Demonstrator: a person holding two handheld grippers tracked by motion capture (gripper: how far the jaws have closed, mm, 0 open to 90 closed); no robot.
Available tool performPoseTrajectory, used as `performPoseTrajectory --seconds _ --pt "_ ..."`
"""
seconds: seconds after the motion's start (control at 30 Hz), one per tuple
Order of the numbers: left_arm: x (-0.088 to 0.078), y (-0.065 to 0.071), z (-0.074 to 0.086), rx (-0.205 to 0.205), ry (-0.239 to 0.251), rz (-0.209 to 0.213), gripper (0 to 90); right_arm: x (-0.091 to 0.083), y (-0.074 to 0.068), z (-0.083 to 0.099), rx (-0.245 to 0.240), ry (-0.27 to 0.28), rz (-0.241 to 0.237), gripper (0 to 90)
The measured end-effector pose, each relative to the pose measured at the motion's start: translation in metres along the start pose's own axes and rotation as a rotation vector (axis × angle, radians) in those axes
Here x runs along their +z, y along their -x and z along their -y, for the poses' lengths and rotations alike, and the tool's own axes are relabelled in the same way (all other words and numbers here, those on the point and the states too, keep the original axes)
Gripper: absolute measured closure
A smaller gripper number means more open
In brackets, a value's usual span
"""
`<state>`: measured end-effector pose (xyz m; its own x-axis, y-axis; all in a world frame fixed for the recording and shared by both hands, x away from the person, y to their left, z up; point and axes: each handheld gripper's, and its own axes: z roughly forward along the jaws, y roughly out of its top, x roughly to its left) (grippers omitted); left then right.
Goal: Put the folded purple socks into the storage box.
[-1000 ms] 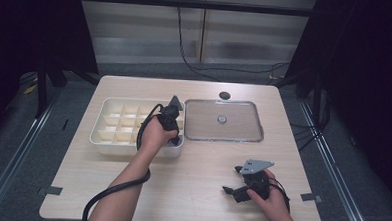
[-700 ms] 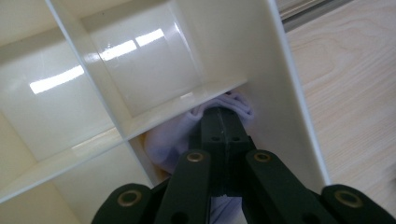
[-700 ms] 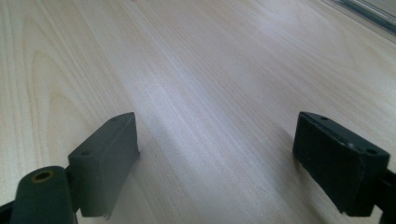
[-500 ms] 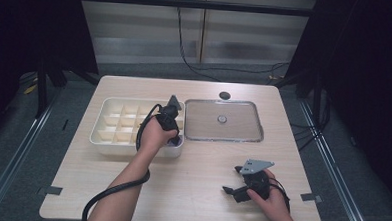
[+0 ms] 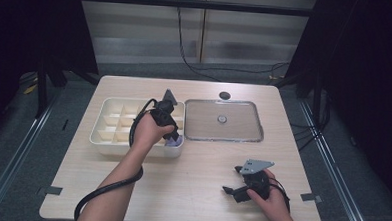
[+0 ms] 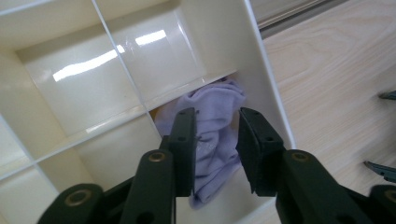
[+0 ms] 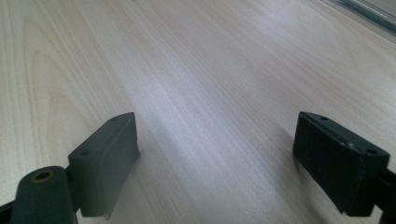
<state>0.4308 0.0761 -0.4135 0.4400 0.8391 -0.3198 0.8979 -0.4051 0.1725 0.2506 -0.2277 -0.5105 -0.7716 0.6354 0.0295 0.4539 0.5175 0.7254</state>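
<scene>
A cream divided box (image 5: 114,123) sits on the left half of the wooden table (image 5: 180,190). A lavender cloth (image 5: 174,141) lies bunched in its front right compartment. My left gripper (image 5: 173,136) hangs just above that compartment, pointing down. In the left gripper view its jaws (image 6: 215,115) have just been opening and stand apart, with the cloth (image 6: 219,95) lying loose below and between them, beside the box wall (image 6: 261,70). My right gripper (image 5: 232,178) rests low over bare table at the front right, open (image 7: 215,140) with nothing between its pads.
A shallow metal tray (image 5: 222,139) lies right of the box, with a small round piece (image 5: 222,119) in its middle. A dark round disc (image 5: 224,95) sits behind the tray. Cables trail from both grippers toward the front edge.
My left hand has lifted slightly over the box's front right compartment, leaving the lavender cloth showing below it. The right hand has stayed where it was.
</scene>
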Motion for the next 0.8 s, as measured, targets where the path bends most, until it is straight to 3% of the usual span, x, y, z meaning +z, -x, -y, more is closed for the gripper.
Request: performPoseTrajectory --seconds 0.4,0.8 --pt "-0.010 0.000 0.001 0.013 0.027 -0.014 43.2 0.000 0.001 0.000 -0.006 0.004 0.003 13.5" --pt "-0.021 -0.002 0.004 0.065 0.045 -0.050 29.1 0.000 0.000 0.000 -0.001 0.001 -0.001 13.5"
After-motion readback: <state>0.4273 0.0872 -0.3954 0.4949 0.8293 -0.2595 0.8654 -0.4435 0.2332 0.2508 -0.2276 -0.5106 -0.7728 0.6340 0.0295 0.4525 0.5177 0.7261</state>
